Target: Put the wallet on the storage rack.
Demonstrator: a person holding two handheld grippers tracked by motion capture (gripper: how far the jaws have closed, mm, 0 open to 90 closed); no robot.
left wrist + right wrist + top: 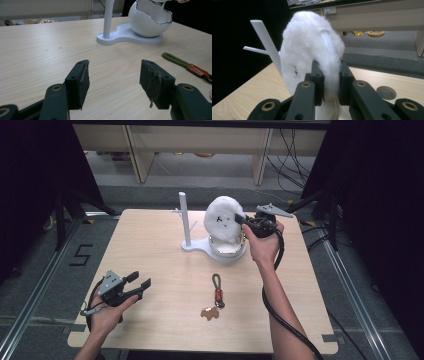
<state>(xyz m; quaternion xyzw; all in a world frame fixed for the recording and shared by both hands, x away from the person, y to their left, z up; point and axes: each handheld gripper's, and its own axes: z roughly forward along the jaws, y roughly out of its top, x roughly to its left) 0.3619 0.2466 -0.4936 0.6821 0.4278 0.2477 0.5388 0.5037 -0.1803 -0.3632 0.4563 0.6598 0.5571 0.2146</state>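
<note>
The right gripper (240,220) is clamped on a white fluffy pouch (223,219), its two jaws pressed into the pile on either side of the pouch's edge. In the right gripper view the pouch (309,47) rises straight up out of the jaws, with a white zipper strip running down its edge toward the pads. Directly beneath the jaws and the pouch sits a white egg-shaped bowl (227,251) with a gold-edged broken-shell rim; the pouch's lower end is at that rim, though whether it rests inside cannot be told. The bowl shares a white base with an upright white post (184,217) carrying short side pegs, which stands beyond the pouch on the far side from the right jaws.

The left gripper (137,285) rests well apart, near the table's (150,245) front left corner, its jaws spread wide with nothing but bare wood between them. Ahead of those jaws and off to their right lies a keychain (216,295) with a green cord loop, an orange tag and a brown charm, flat on the table.
</note>
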